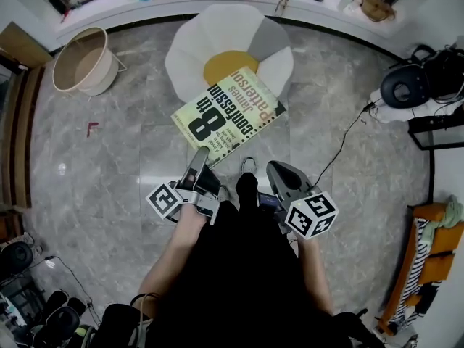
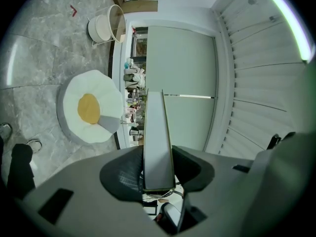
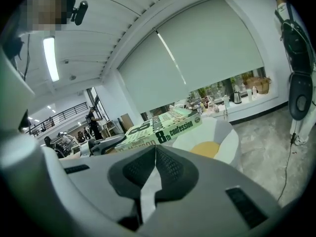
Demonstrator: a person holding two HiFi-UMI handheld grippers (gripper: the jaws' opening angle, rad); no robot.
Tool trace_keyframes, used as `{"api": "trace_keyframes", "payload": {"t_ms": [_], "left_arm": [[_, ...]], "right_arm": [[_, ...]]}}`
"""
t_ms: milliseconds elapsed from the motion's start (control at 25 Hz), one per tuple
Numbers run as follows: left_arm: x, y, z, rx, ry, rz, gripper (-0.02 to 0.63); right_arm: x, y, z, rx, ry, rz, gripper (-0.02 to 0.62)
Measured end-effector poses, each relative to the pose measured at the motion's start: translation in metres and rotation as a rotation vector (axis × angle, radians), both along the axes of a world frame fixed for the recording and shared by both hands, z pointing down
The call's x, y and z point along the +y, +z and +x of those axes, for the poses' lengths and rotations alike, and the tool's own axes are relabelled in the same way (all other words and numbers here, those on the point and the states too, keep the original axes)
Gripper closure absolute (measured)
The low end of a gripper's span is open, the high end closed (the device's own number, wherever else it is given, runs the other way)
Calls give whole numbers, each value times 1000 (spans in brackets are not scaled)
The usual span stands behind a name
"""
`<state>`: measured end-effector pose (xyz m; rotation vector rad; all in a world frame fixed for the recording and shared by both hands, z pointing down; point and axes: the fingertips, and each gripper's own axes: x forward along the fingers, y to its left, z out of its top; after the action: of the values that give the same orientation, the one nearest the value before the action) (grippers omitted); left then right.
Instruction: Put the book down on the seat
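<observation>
The left tongs (image 1: 198,156) are pinching the paperback book (image 1: 228,113) by its edge above the egg-shaped seat (image 1: 210,35); the right tongs (image 1: 278,171) are sitting pressed together, empty.

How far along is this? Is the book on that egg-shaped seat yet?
Done: the book is gripped in the left gripper. In hand: it is held in the air partly over the seat, not resting on it. Left: lower it onto the seat and let go. The right gripper is shut, empty.
</observation>
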<state>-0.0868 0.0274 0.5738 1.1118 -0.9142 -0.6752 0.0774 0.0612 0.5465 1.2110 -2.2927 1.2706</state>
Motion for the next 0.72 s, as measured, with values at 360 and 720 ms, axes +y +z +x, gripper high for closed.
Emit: {"api": "trace_keyframes", "payload": {"t_ms": [360, 720], "left_arm": [[6, 20, 3, -11, -27, 49, 426], [6, 31, 2, -15, -25, 65, 426]], "right_arm": [[1, 24, 8, -7, -16, 58, 578], [-1, 40, 11, -1, -13, 67, 578]]}}
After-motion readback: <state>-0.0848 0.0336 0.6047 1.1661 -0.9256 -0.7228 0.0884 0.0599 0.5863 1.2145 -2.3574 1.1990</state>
